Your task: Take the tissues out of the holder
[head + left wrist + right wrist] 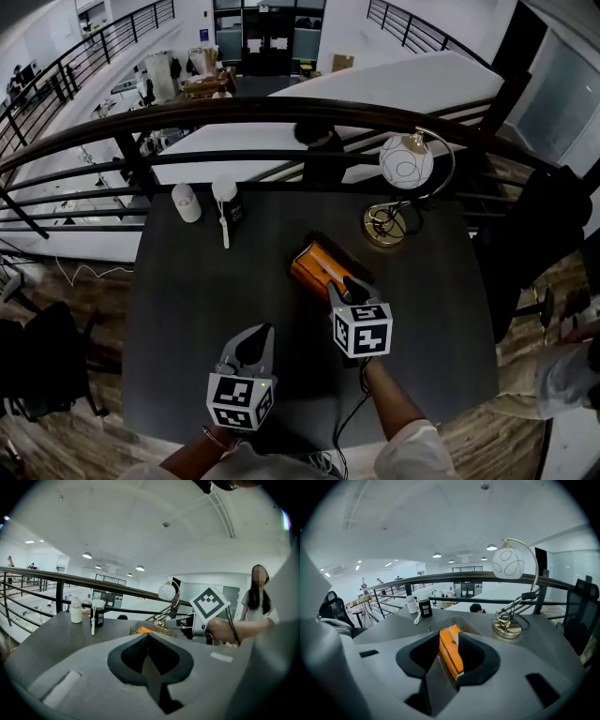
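None of the job was done: the orange tissues point(316, 267) sat inside the holder point(343, 261) near the middle of the table point(206, 281). My right gripper point(349, 285) was at the holder, its 2 jaws parted to a middling width with the pack between them, not clamped as far as I could judge. My left gripper point(255, 334) hung back, pinched closed and empty. Gripping and pulling out remained.

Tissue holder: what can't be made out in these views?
- Head view: right gripper covers the near end of the tissue holder and orange pack.
- Left gripper view: the left gripper hides all but an orange sliver of the pack.
- Right gripper view: fingers hide the pack's lower part; jar label too small.
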Motion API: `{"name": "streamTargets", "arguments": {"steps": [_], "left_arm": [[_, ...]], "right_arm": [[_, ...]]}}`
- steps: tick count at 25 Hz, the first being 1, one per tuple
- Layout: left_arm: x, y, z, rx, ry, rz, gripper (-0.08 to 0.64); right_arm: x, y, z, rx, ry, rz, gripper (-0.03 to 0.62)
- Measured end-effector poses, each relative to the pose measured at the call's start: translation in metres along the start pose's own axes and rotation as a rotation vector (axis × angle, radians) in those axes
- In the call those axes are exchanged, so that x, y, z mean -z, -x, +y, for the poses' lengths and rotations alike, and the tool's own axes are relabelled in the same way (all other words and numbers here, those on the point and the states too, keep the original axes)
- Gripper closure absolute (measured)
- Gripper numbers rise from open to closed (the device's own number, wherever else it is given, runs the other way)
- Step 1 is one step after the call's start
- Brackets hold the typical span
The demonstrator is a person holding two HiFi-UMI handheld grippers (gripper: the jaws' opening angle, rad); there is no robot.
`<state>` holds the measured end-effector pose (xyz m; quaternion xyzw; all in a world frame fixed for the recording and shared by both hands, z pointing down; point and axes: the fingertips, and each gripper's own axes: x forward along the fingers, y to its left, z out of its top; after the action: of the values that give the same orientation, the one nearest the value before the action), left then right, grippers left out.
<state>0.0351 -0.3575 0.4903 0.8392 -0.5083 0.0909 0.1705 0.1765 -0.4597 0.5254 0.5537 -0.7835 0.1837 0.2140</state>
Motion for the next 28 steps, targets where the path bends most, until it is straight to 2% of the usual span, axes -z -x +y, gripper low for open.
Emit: {"name": "streamTargets", "arguments": {"steps": [10, 17, 23, 28], "left_arm": [[0.01, -0.029, 0.021, -0.046, 0.02, 0.033, 0.551], [0.012, -0.047, 0.034, -0.073, 0.039, 0.043, 0.551], [0.013, -0.059, 0.042, -0.091, 0.062, 0.043, 0.551], [0.012, -0.062, 0.047, -0.107, 0.078, 0.034, 0.551]], "right_arm": [[0.016, -0.068, -0.008, -0.067, 0.153, 0.141, 0.442], [0.029, -0.096, -0.014, -0.095, 0.166, 0.235, 0.419], [0.036, -0.109, -0.02, -0.083, 0.201, 0.284, 0.419], [0.044, -0.115, -0.017, -0.11, 0.213, 0.339, 0.424]]}}
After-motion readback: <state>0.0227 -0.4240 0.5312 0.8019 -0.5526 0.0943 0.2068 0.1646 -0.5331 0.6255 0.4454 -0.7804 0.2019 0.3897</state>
